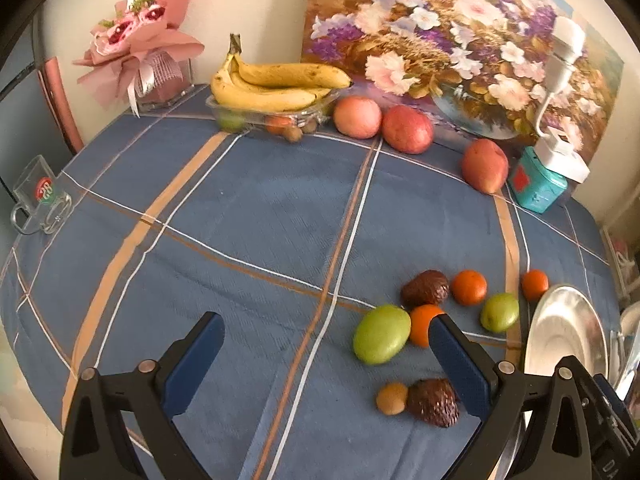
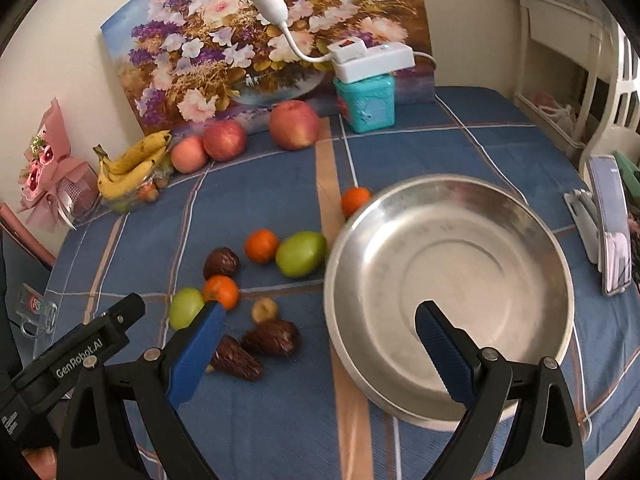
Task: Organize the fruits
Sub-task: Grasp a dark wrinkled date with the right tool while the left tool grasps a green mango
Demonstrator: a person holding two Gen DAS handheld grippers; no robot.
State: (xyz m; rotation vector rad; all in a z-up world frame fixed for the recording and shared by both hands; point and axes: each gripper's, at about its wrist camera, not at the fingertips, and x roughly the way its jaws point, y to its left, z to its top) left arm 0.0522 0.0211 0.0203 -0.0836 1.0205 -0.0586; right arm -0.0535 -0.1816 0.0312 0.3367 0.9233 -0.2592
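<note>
The blue plaid tablecloth [image 1: 260,208] spreads under everything I see, with a big flower painting [image 1: 460,40] propped against the wall at its far edge. My right gripper [image 2: 320,332] hangs with its jaws spread wide and nothing between them, over the near rim of the steel bowl [image 2: 448,272], which sits bare on the cloth. My left gripper [image 1: 326,348] is likewise wide apart, gripping nothing, above the cloth beside the scattered fruit.

At the far edge a banana bunch [image 1: 272,84] lies on a clear tray [image 1: 256,114] that holds smaller fruit. Just beside it stand two red apples [image 1: 384,122], with a third apple [image 1: 484,166] apart, near a teal tin [image 1: 536,186] carrying a white power strip [image 2: 372,60].

The loose fruit lies left of the bowl. A large green fruit [image 1: 382,334] touches an orange [image 1: 422,324] partly behind my left finger; a second green one [image 1: 500,312] rests nearer the bowl. Two more oranges [image 1: 470,287] sit behind it, one right by the bowl's rim. Dark scaly fruits [image 2: 272,338] lie close to me, and a small tan fruit [image 2: 264,310] lies just behind them.

A glass mug [image 1: 42,200] stands at the left edge, a pink bouquet [image 1: 136,44] in the far corner.
</note>
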